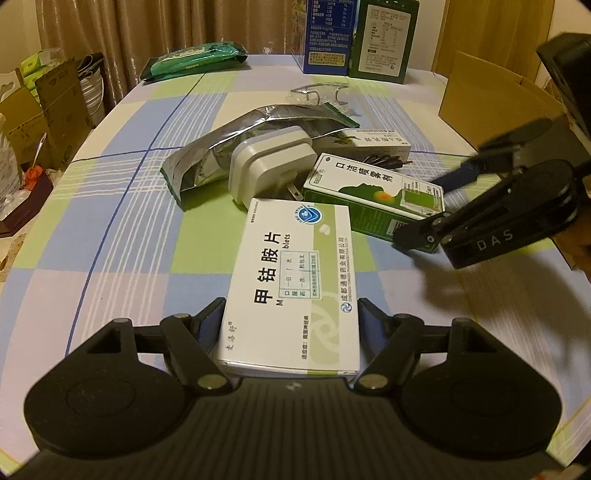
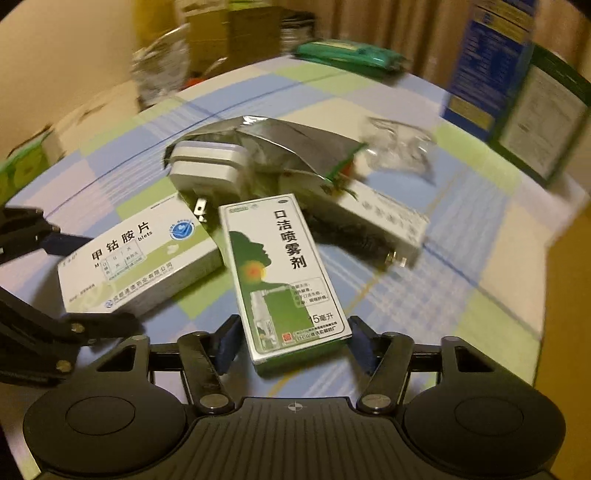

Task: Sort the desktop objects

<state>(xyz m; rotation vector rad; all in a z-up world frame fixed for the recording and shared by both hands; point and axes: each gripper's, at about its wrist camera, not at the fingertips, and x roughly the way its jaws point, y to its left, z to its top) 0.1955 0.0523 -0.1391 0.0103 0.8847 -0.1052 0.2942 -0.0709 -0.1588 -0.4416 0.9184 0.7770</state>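
A white tablet box point(image 1: 295, 280) lies on the checked tablecloth point(image 1: 110, 221). My left gripper point(image 1: 290, 314) is shut on its near end, with a pad against each long side. The same box point(image 2: 140, 254) and the left gripper point(image 2: 99, 284) appear at the left of the right wrist view. A green and white spray box point(image 2: 280, 273) rests tilted on the pile. My right gripper point(image 2: 293, 325) straddles its near end. A thin gap shows at the left pad, so it stands open. From the left wrist view, the right gripper point(image 1: 421, 208) flanks the end of the spray box point(image 1: 373, 195).
Behind the boxes lie a white power adapter point(image 1: 269, 166), a silver foil bag point(image 1: 221, 147), a long white box point(image 1: 373, 142) and clear plastic packaging point(image 1: 317, 92). A green packet point(image 1: 195, 59), two tall cartons point(image 1: 328, 33) and a cardboard box point(image 1: 491, 96) line the far side.
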